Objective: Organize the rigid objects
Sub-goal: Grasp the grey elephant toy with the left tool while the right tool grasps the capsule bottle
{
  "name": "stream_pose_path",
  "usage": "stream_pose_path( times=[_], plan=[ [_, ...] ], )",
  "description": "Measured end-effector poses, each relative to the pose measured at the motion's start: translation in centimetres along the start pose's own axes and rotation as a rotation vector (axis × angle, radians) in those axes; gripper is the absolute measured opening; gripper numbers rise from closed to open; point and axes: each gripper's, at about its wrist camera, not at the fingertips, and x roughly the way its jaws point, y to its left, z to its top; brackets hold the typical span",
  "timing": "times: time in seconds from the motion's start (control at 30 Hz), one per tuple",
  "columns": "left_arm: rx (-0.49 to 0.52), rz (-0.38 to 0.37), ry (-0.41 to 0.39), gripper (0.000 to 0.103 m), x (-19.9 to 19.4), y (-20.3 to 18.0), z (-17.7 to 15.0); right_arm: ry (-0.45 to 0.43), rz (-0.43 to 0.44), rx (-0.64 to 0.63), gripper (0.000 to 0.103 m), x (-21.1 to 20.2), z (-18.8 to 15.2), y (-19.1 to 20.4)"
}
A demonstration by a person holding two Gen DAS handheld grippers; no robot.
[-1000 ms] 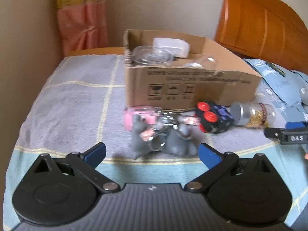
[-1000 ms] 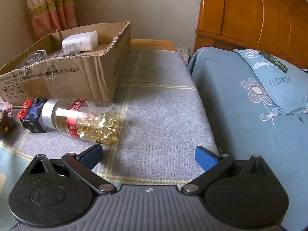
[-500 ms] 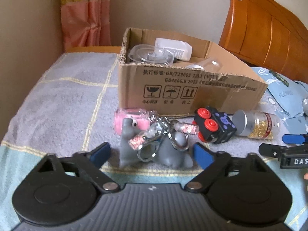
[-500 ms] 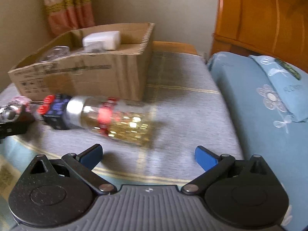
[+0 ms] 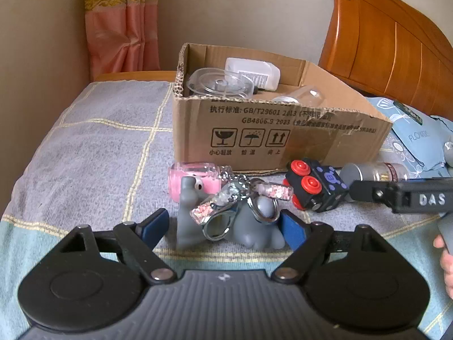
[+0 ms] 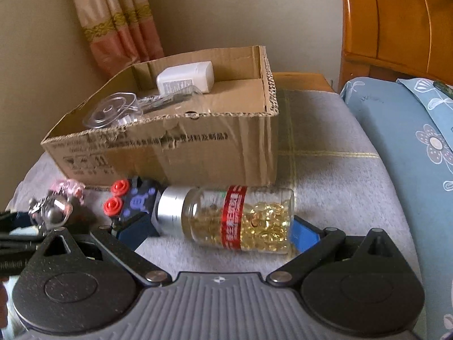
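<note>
Bedspread: bottle lying crosswise, cap leftward, between spread right gripper fingers

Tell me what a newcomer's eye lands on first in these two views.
Probably the open cardboard box on the grey checked blanket, with clear plastic pieces and a white bottle inside. In front of it lie a grey toy tangled with keychains between the open left gripper, and a capsule bottle on its side between the open right gripper.

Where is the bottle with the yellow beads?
The bottle lies on its side between the right claw's open fingers, in front of the cardboard box, cap against the black cube.
</note>
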Motion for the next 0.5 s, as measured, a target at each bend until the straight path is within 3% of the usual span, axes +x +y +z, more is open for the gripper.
stream_pose_path(
  times=[0.2,0.3,0.5],
  plan=[
    [-0.002,0.009,-0.004,0.082,0.12,-0.17,0.05,-0.018,-0.045,0.052,0.103,0.30,0.49,-0.03],
    [-0.002,-0.009,-0.004,0.076,0.03,-0.09,0.11,-0.017,-0.052,0.036,0.100,0.27,0.37,-0.21],
    [0.020,-0.007,0.018,0.075,-0.58,-0.06,-0.01,0.000,-0.058,0.000,0.096,-0.26,0.00,-0.33]
  ],
)
